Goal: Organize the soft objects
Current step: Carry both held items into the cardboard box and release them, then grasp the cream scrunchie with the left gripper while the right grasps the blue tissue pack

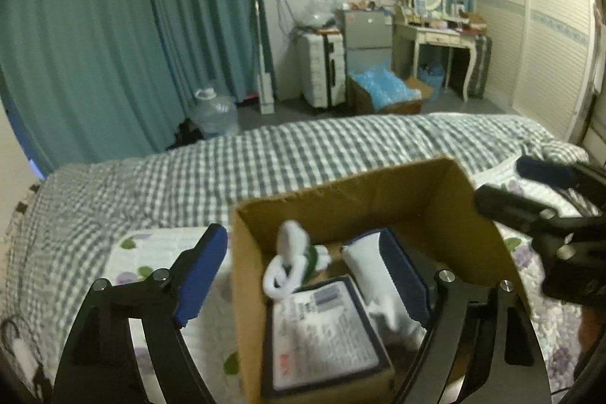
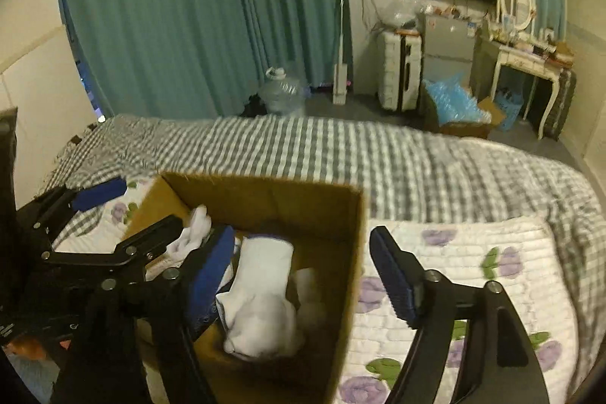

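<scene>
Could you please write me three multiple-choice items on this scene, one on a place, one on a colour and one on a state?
1. Where does the cardboard box stand?
A. on the bed
B. on the floor
C. on the dressing table

2. What colour are the curtains?
A. red
B. teal
C. yellow

3. How do the jaws of the right gripper stand?
A. clamped on a sock
B. shut on nothing
C. open, holding nothing

Key: 1 A, the box rests on the bed's floral quilt; 2 B, teal folds fill the back wall; 3 C, the blue pads stand apart on either side of the box wall, and the white sock lies loose inside.
</scene>
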Available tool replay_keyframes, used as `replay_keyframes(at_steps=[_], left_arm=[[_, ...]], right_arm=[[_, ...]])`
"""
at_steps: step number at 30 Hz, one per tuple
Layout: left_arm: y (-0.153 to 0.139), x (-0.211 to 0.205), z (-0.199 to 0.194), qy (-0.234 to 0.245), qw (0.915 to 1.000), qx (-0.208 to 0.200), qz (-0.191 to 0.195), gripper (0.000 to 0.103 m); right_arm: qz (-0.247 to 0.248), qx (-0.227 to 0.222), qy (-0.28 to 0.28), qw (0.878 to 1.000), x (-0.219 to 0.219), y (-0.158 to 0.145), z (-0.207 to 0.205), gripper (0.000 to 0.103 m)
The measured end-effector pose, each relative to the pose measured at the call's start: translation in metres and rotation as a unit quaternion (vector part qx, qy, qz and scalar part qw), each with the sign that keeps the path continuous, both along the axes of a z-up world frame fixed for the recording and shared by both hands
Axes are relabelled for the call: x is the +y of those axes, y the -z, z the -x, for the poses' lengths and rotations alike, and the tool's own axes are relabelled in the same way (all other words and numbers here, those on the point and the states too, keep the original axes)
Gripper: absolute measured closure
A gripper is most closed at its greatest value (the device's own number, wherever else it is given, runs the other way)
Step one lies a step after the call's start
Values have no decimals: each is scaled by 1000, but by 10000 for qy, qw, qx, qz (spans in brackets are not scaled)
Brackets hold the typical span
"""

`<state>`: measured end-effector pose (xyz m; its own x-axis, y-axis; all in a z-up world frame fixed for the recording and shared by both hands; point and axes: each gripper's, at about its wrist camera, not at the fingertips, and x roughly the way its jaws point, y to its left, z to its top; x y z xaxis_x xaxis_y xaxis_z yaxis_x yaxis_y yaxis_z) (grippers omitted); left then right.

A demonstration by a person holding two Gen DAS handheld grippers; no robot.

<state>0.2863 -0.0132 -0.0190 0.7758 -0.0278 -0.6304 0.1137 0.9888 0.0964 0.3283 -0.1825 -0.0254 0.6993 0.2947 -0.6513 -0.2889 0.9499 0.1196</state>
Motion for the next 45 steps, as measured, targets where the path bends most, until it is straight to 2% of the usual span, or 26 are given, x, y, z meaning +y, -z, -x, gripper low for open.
replay_keyframes(at_steps=[1,3,7,9,15,18,22,26,29,31,33,36,39,42,44,45], left_arm=[[-7,0,6,-30,10000,-57,-21,19],[-25,3,23,-67,9998,-202,-49,10],[-64,10,63,-147,9983,-546,-171,9],[-84,17,84,-157,9979,-618,-74,0],[-125,24,149,-214,9939,-1068,-193,0],[-127,23,169,-122,9944,-1032,-170,0],[-108,20,187,-76,9957,-912,-116,0],[-67,22,190,-102,9989,-437,139,0],[-30,19,193,-241,9994,-220,111,0],[-8,19,196,-331,9994,-94,46,0],[13,21,199,-391,9991,47,151,0],[51,27,195,-546,9975,398,228,0],[77,37,194,-656,9952,681,236,0],[100,47,197,-740,9930,900,175,0],[112,51,201,-749,9917,1035,130,0],[118,51,202,-721,9908,1138,121,0]], right_arm=[[15,-80,32,10000,-1,-10,6,21],[68,-214,103,9997,-5,-29,20,10],[239,-587,236,9977,-10,-70,58,0],[284,-794,307,9960,-15,-92,78,0],[222,-976,237,9947,-25,-152,139,0],[286,-1036,171,9941,-26,-167,169,0],[438,-969,42,9943,-26,-170,202,0],[614,-888,-22,9942,-26,-146,224,0],[728,-696,-79,9949,-28,-116,227,0],[713,-397,-252,9963,-27,-85,223,0],[718,-119,-361,9967,-27,-55,220,0],[761,338,-365,9959,-29,-2,210,0],[696,836,-387,9933,-29,44,202,1],[827,1074,-439,9898,-23,79,196,10],[849,1247,-459,9875,-21,93,192,22],[813,1343,-452,9866,-20,101,189,24]])
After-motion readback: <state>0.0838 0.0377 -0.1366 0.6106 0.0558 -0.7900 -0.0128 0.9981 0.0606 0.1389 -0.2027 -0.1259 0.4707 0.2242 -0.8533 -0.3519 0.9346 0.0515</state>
